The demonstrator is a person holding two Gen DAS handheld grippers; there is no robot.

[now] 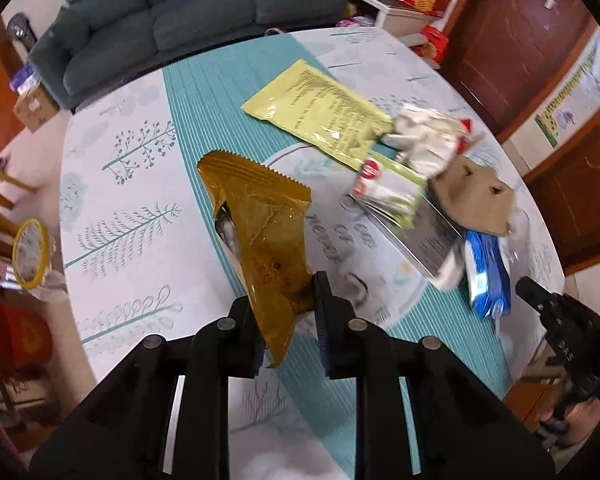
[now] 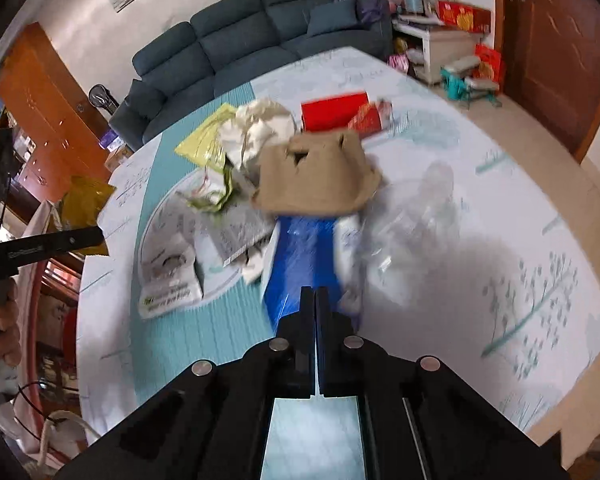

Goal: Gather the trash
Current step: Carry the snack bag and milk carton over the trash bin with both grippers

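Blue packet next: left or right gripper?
Right. The right gripper is shut, holds nothing, and sits right over the blue packet. The left gripper already grips the gold wrapper.

tablecloth (image 1: 352, 240): cursive lettering, "never" readable, other words unclear | yellow packet (image 1: 316, 112): fine print too small to read | white wrapper (image 2: 168, 300): green print, blurred

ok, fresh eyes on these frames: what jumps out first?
The gold wrapper pinched in the left gripper, held above the table. Next, the trash heap mid-table, a brown cardboard piece lying on top of it. The right gripper is shut at the near end of the blue packet.
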